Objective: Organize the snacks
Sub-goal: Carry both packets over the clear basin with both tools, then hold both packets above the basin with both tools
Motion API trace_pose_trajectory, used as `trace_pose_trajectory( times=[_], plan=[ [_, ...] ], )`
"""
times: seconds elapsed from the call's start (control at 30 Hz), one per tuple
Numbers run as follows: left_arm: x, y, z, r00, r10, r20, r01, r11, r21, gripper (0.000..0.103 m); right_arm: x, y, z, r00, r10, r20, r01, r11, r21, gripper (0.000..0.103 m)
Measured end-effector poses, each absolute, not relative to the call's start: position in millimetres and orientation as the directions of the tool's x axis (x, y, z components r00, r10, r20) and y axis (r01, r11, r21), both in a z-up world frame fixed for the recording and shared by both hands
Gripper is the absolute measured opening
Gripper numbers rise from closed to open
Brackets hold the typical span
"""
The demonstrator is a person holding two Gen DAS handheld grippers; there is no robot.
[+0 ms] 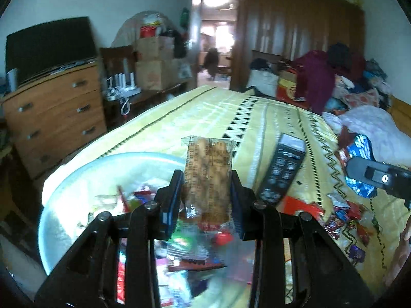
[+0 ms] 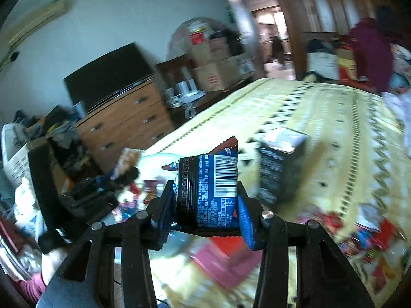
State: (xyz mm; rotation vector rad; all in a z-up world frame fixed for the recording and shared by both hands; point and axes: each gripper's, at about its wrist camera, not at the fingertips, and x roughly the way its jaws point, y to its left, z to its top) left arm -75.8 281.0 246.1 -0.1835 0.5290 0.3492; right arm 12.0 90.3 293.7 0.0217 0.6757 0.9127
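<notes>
The left gripper [image 1: 206, 192] squeezes a clear-wrapped brown snack [image 1: 208, 179] above the bowl [image 1: 77, 179], probably to drop it in. The right gripper [image 2: 205, 200] pinches a blue snack packet [image 2: 208, 192] tight. Farther off, more snacks [image 1: 344, 215] and a black box [image 1: 282, 169] lie on the bed [image 1: 205, 113].

Lighting: dim, cool daylight indoors; a ceiling lamp [image 1: 215, 0] and the bright doorway [image 1: 218, 38] far ahead of the grippers are blown out. Distortion: heavy fisheye bending, black vignette at corners. Blur: motion smear throughout, strongest below the grippers and across the right wrist view.
</notes>
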Motion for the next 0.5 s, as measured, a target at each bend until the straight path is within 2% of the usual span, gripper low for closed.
trace_pose_trajectory(
  times=[0.23, 0.5],
  plan=[
    [-75.1, 312.4, 236.6, 0.774, 0.298, -0.559, -0.426, 0.898, -0.112, 0.035, 12.5, 171.9, 293.8, 0.308, 0.767, -0.563, -0.774, 0.546, 0.321, 0.047],
    [-78.2, 327.7, 227.6, 0.752, 0.289, -0.593, -0.451, 0.881, -0.142, 0.035, 22.7, 207.2, 285.1, 0.245, 0.766, -0.594, -0.784, 0.517, 0.343, 0.047]
  ],
)
